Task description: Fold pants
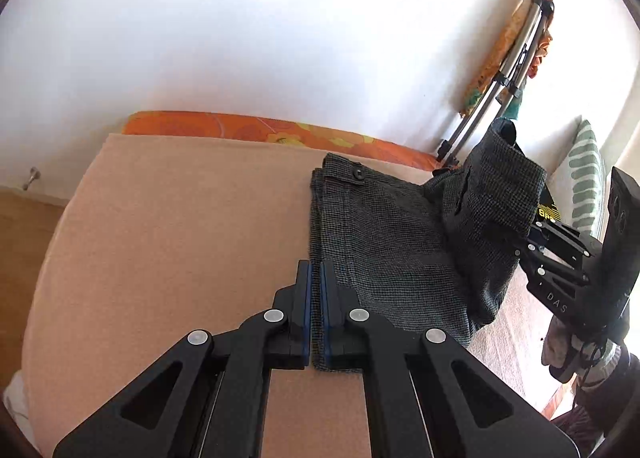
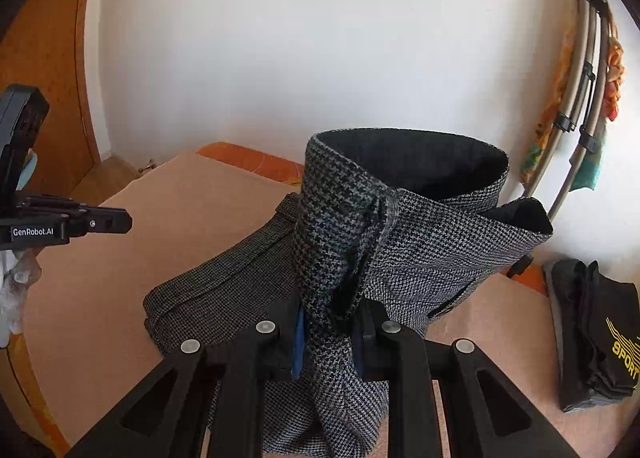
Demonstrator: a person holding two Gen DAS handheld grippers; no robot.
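Note:
Grey houndstooth pants [image 1: 384, 242] lie partly folded on a peach blanket [image 1: 180, 226]. My left gripper [image 1: 317, 278] is shut on the pants' left folded edge, low on the blanket. My right gripper [image 2: 332, 322] is shut on a bunched end of the pants [image 2: 340, 242] and holds it raised, so the cloth stands up and droops over. The right gripper also shows in the left wrist view [image 1: 560, 258] at the right, with the cloth lifted. The left gripper shows in the right wrist view [image 2: 108, 222] at the far left.
An orange patterned sheet [image 1: 260, 130] lines the bed's far edge against a white wall. A folded ironing board [image 1: 504, 74] leans on the wall at the right. A folded black garment with yellow print [image 2: 592, 338] lies at the right. A striped pillow [image 1: 584, 178] stands beyond.

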